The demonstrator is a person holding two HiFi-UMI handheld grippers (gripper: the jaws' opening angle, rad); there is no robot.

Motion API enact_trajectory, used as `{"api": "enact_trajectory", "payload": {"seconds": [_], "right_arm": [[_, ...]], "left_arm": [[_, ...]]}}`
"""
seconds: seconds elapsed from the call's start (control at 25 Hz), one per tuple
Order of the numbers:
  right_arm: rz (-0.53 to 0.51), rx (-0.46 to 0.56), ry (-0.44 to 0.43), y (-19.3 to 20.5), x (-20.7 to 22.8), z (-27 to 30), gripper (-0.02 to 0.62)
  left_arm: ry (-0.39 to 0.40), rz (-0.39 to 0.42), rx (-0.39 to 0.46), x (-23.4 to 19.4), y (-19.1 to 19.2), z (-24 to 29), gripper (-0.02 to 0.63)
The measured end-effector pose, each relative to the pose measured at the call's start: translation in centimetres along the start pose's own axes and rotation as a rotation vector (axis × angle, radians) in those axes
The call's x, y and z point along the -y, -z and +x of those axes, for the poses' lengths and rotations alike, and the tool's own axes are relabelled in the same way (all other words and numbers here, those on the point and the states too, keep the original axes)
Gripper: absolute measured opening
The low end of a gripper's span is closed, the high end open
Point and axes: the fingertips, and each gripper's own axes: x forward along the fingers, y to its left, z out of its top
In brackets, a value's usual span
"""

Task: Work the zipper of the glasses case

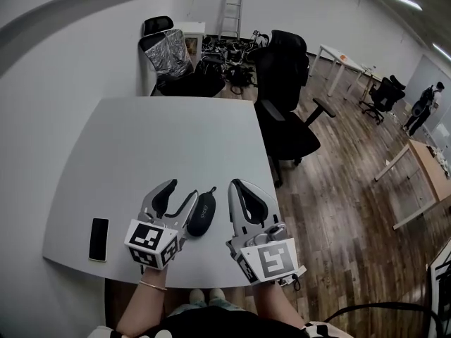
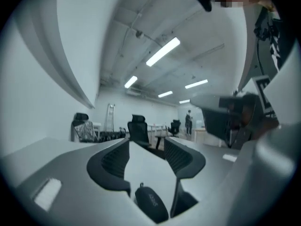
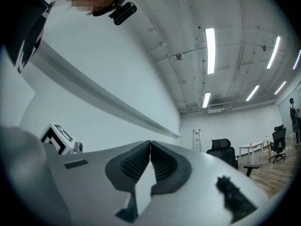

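Note:
The black glasses case [image 1: 201, 214] lies on the white table [image 1: 176, 139] near its front edge, between my two grippers. My left gripper [image 1: 182, 190] stands just left of the case with its jaws apart and nothing pressed between the pads. In the left gripper view the case [image 2: 151, 202] shows low down, near the roots of the open left gripper [image 2: 146, 147]. My right gripper [image 1: 235, 186] is just right of the case, apart from it. In its own view the right gripper [image 3: 150, 143] has its tips together and holds nothing.
A black phone [image 1: 99, 239] lies flat at the table's front left. A black office chair [image 1: 285, 104] stands off the table's right edge. Bags and cables [image 1: 211, 62] clutter the floor behind the table. Other desks and a person [image 1: 426, 104] are far right.

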Motion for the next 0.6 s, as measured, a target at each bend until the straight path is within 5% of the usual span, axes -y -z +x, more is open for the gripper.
{"api": "enact_trajectory", "payload": {"seconds": [0.12, 0.28, 0.6], "right_arm": [[-0.003, 0.008, -0.016, -0.7, 0.0, 1.2, 0.008], [-0.031, 0.007, -0.056, -0.1, -0.5, 3.0, 0.008], [-0.044, -0.020, -0.069, 1.0, -0.3, 4.9, 0.008]], "left_arm": [[0.091, -0.079, -0.272, -0.4, 6.9, 3.5, 0.303], [0.106, -0.147, -0.451, -1.0, 13.3, 6.1, 0.345], [0.146, -0.163, -0.632, -0.5, 18.7, 8.3, 0.356]]}}
